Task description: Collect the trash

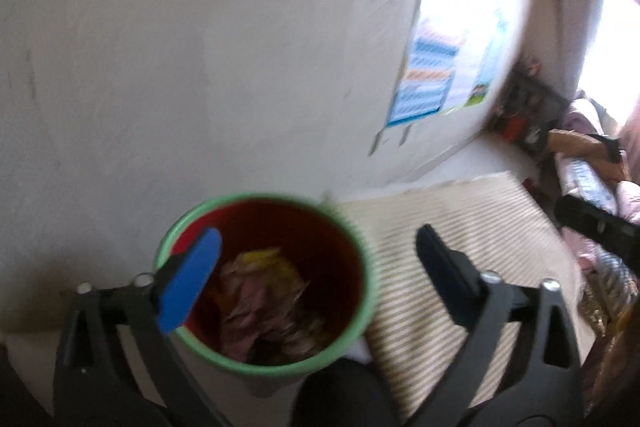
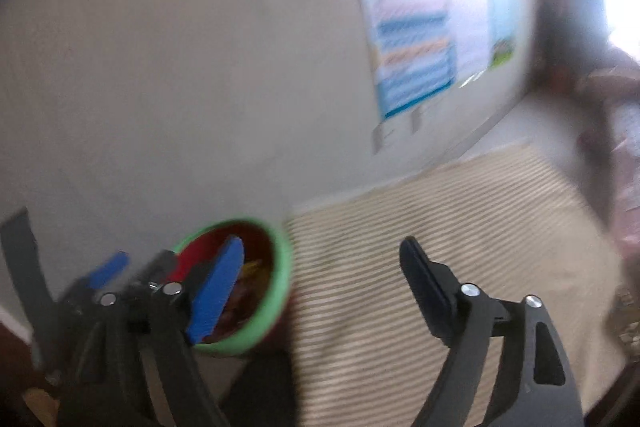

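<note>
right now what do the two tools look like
Both match: black plastic frames with triangular cut-outs and silver bolts. On the left tool and the right tool, one finger shows a bright blue pad, the other looks black. No cables, markings or sleeves are visible.

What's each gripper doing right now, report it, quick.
Left gripper: open, nothing between its fingers, above the bin.
Right gripper: open, holding nothing.

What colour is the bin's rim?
Green, around a red inside; bin shows best in the left wrist view.
</note>
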### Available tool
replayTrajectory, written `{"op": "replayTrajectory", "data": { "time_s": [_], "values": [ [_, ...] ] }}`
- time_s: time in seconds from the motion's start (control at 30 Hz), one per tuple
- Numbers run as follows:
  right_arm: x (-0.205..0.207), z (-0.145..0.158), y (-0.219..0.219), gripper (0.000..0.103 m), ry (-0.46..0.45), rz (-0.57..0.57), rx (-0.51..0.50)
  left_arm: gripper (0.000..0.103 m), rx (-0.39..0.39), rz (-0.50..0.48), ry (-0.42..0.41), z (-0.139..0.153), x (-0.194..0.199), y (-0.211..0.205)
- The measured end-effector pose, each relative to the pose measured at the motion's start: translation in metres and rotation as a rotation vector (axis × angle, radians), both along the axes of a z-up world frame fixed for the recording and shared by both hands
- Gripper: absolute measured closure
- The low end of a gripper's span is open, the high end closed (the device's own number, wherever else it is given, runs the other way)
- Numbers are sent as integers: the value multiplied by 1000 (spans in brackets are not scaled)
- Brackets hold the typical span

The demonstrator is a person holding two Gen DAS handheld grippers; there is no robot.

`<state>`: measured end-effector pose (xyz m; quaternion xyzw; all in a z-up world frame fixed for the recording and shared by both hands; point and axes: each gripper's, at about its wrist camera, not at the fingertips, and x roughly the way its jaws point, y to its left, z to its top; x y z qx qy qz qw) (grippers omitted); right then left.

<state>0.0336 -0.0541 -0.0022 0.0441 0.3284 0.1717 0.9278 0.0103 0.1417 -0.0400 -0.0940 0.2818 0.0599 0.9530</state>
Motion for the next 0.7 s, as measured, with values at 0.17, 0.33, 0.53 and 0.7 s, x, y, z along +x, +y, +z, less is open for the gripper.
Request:
{"op": "replayTrajectory", "data": {
  "time_s": [0.17,0.33,0.53,0.7],
  "values": [
    [-47,27,-47,7,-265,-171,-55,5,77,-99,-175,35,-4,-54],
    [-62,36,-79,7,-320,-266,-27,5,97,-169,-260,59,-11,-91],
    [-56,37,-101,7,-245,-338,-28,5,90,-172,-244,65,-11,-112],
    [-51,33,-119,7,-173,-386,-16,5,84,-166,-248,69,-12,-124]
  ]
}}
